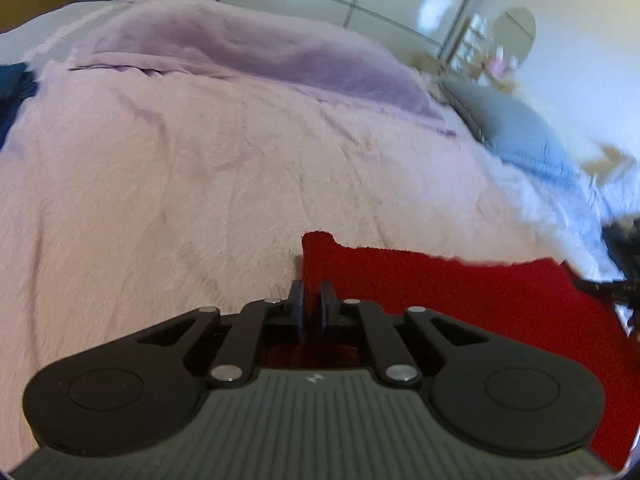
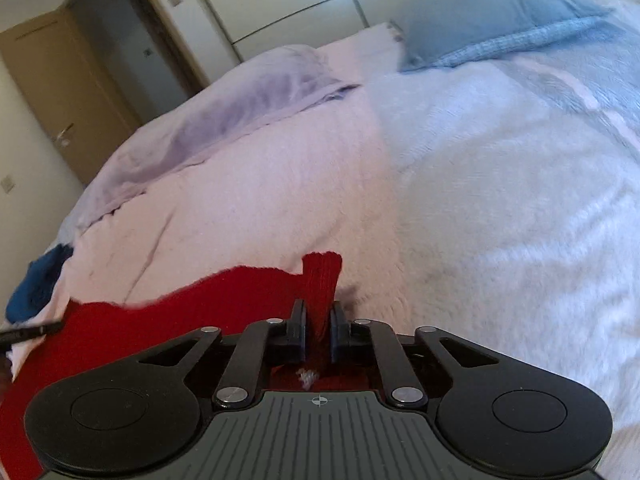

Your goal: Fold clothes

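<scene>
A red knitted garment (image 1: 460,300) lies on the pink blanket (image 1: 180,180) of a bed, its far edge stretched between my two grippers. My left gripper (image 1: 311,286) is shut on the garment's left corner, which sticks up past the fingertips. In the right wrist view the same red garment (image 2: 200,308) runs off to the left. Its right corner stands bunched and upright between the fingers of my right gripper (image 2: 319,306), whose jaws sit a little apart with the knit filling the gap. A white tag shows behind those fingers.
A purple pillow (image 1: 240,48) and a blue pillow (image 2: 480,12) lie at the head of the bed. A dark blue cloth (image 2: 36,284) sits at the bed's left edge. Pale blue bedding (image 2: 520,200) covers the right side. A wooden door (image 2: 52,92) stands beyond.
</scene>
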